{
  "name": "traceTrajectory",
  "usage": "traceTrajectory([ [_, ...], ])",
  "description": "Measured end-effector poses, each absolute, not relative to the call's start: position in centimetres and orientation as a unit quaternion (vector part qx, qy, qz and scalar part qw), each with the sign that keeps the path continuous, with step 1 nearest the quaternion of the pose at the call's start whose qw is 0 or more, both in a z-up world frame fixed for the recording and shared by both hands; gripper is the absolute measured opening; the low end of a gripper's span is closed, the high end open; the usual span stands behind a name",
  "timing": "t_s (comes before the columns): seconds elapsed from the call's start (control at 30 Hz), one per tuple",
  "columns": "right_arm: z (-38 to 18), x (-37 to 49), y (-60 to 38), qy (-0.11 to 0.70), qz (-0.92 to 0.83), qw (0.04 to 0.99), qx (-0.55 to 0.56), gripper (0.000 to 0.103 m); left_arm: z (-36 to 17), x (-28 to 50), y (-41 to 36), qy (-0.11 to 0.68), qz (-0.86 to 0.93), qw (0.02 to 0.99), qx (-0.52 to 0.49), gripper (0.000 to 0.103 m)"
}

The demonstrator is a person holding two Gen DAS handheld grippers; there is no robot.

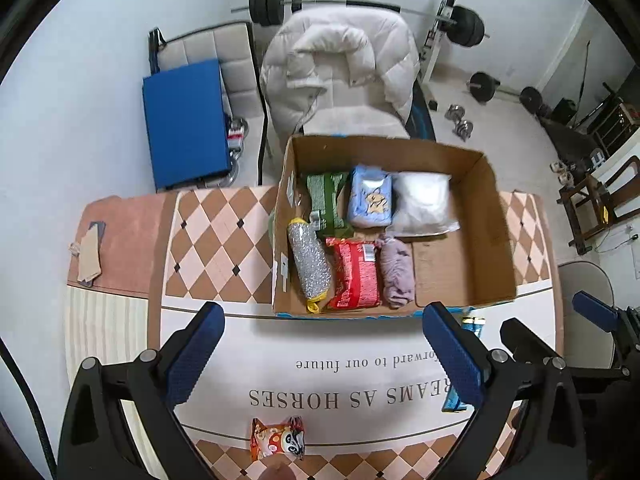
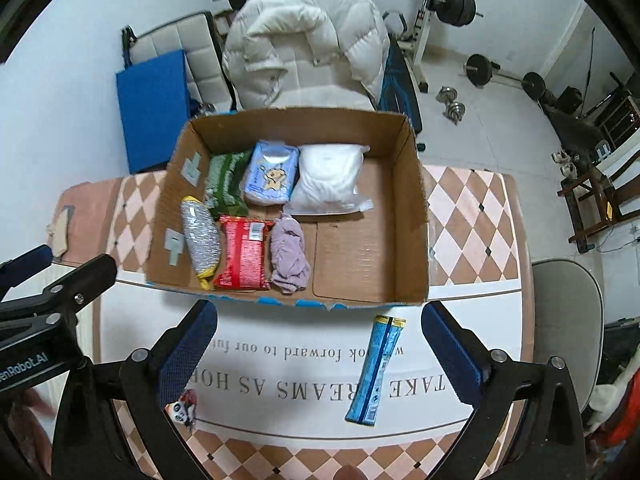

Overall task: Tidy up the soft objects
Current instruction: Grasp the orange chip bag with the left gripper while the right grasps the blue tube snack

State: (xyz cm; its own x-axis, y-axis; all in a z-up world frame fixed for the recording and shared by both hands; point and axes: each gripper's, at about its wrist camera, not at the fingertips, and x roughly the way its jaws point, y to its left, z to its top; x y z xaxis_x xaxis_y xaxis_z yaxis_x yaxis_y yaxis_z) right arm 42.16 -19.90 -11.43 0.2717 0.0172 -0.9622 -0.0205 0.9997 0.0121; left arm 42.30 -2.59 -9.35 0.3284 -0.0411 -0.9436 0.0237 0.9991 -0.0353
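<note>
Had both grippers hovering above table's near edge, both with jaws wide apart, nothing held. Cardboard box [image 2: 412, 216] sat mid-table, six soft items packed along its left and far side, right near corner of its floor bare. Two items were outside box: blue sachet [image 2: 376, 368] on table just before box's near wall, long axis running near-to-far, lying between right gripper [image 2: 320, 356] fingers; panda snack bag [image 1: 277, 438] at near edge, under left gripper [image 1: 320, 356]. I judged right gripper nearer sachet, jaws straddling its narrow width
</note>
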Motion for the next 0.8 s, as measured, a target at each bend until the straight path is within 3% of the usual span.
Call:
traceTrajectory([
  [0.3,-7.2,38.2,-20.8,0.573,0.026,0.819,0.009,0.103,-6.5,38.9,-3.0,0.555,-0.020,0.831,-0.030,0.102],
  [0.47,-7.4,36.1,-22.2,0.574,0.032,0.817,0.034,0.103,-7.8,36.2,-2.1,0.560,0.014,0.829,-0.012,0.102],
  [0.7,-13.9,32.7,-25.9,0.631,0.009,0.774,0.056,0.103,-17.4,31.8,1.2,0.653,0.066,0.755,0.005,0.102],
  [0.8,-18.0,31.1,-27.6,0.663,-0.009,0.746,0.060,0.103,-23.1,29.4,3.9,0.710,0.083,0.697,-0.052,0.102],
])
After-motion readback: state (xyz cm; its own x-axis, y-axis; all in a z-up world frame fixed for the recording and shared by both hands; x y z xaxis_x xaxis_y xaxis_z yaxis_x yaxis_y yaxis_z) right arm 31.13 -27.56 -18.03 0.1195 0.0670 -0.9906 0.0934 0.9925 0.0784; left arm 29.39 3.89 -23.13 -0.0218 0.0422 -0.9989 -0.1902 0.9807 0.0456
